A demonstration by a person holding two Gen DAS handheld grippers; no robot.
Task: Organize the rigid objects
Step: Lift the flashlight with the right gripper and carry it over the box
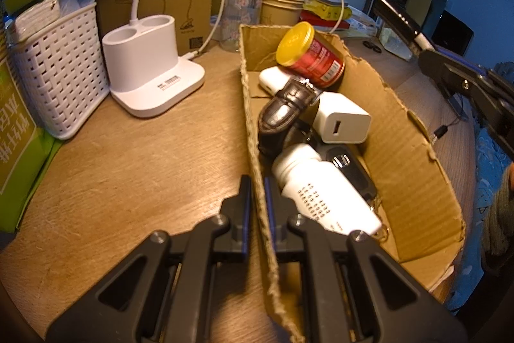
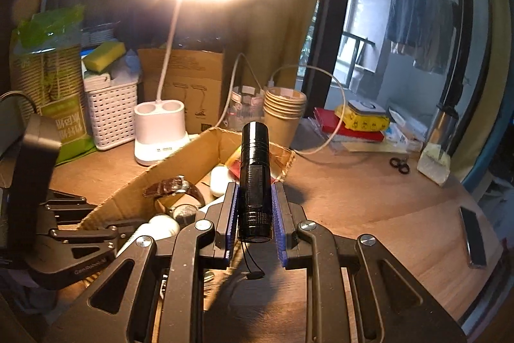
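Now the right gripper (image 2: 255, 208) clamps a black flashlight (image 2: 254, 179) mid-barrel: stiff, probably slick metal, so that ridged waist suits. Beside it, the left gripper (image 1: 257, 208) pinches the cardboard box (image 1: 414, 169) wall.

Green bag (image 1: 14, 130): large Chinese characters, illegible; other labels too blurred.

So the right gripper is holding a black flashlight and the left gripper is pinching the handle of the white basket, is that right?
Not quite. The right gripper does hold the black flashlight, but the left gripper is pinching the wall of the cardboard box, not the white basket. The left wrist view shows the box wall between its fingers, with the basket standing apart at the left.
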